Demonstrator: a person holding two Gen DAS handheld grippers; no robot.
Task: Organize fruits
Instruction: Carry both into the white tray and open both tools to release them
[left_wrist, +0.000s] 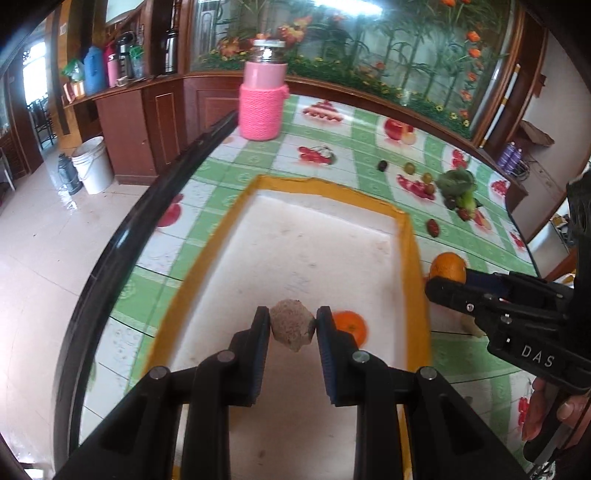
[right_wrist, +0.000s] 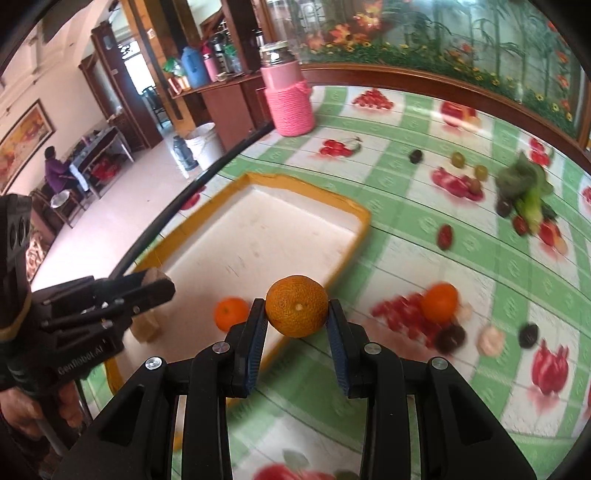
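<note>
A white tray with a yellow rim (left_wrist: 408, 236) (right_wrist: 364, 218) lies on the fruit-print tablecloth. My left gripper (left_wrist: 293, 328) is shut on a rough brown fruit (left_wrist: 291, 326) above the tray's near end; it also shows in the right wrist view (right_wrist: 153, 282). A small orange (left_wrist: 349, 326) (right_wrist: 232, 314) lies in the tray. My right gripper (right_wrist: 296, 314) is shut on a larger orange (right_wrist: 296, 311) (left_wrist: 448, 267), held just outside the tray's right rim.
A pink knit-covered jar (left_wrist: 262, 99) (right_wrist: 290, 99) stands at the table's far end. Leafy greens (left_wrist: 458, 186) (right_wrist: 522, 188), another orange (right_wrist: 439, 302) and several small dark, green, red and pale fruits lie right of the tray. The black table edge (left_wrist: 122, 240) runs along the left.
</note>
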